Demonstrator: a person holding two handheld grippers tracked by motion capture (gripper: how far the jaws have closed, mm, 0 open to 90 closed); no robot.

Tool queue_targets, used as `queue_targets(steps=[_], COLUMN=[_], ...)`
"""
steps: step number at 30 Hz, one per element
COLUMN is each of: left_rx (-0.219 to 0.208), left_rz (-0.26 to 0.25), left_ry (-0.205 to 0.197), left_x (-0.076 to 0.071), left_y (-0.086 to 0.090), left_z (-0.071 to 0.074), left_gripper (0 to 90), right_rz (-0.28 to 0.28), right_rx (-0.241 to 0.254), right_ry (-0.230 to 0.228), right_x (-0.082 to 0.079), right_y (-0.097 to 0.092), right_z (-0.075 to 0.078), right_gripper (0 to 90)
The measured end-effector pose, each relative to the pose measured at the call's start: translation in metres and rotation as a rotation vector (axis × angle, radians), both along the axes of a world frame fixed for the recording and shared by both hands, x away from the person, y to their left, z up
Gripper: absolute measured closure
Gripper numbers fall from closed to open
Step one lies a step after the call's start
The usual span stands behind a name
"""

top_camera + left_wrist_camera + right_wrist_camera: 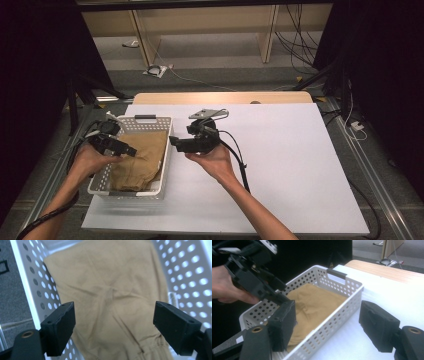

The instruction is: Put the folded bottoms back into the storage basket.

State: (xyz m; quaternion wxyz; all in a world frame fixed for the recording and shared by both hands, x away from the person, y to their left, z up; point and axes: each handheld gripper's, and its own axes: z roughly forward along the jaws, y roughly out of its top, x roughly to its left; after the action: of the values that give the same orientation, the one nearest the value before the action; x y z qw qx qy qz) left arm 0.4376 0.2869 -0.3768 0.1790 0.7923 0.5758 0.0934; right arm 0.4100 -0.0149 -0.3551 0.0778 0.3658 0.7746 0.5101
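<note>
A tan cloth [142, 160] lies crumpled inside a white perforated basket [168, 155] at the left of the table. My left gripper [131, 150] hovers over the basket's left side, jaws wide open, with nothing between them. In the left gripper view the left gripper [113, 308] looks straight down on the cloth [105, 277] and the basket wall [190, 277]. My right gripper [172, 142] sits just outside the basket's right wall, open and holding nothing. In the right gripper view the right gripper [327, 307] frames the basket [344, 282], the cloth [317, 300] and the left gripper [279, 296].
A white sheet [280, 160] covers the table, with a strip of wooden tabletop [225, 97] along the far edge. The right gripper's cable [242, 170] trails beside the forearm. Dark curtains flank both sides; cables [160, 70] lie on the floor beyond.
</note>
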Motion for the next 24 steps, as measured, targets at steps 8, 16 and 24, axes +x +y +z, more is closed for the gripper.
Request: queue_targets(steps=[8,16,24], left_rx=[-0.12,-0.245,-0.35], left_rz=[-0.043,-0.081,-0.113], left_ry=[-0.084,-0.185,-0.285], left_x=[-0.011,-0.028,-0.044], left_y=[-0.016,-0.033,-0.049], left_z=[0.01,0.013,0.013], left_gripper=[16.6,16.6,16.8], right_rz=[-0.027,-0.054,-0.083], right_rx=[0.006,-0.004,-0.012], right_ry=[-0.017,-0.05,-0.066], right_x=[-0.003,-0.009,-0.018], right_y=[-0.025,-0.05,-0.078], right_z=[0.0,-0.004,-0.015], right_gripper=[29.9,29.5,28.4])
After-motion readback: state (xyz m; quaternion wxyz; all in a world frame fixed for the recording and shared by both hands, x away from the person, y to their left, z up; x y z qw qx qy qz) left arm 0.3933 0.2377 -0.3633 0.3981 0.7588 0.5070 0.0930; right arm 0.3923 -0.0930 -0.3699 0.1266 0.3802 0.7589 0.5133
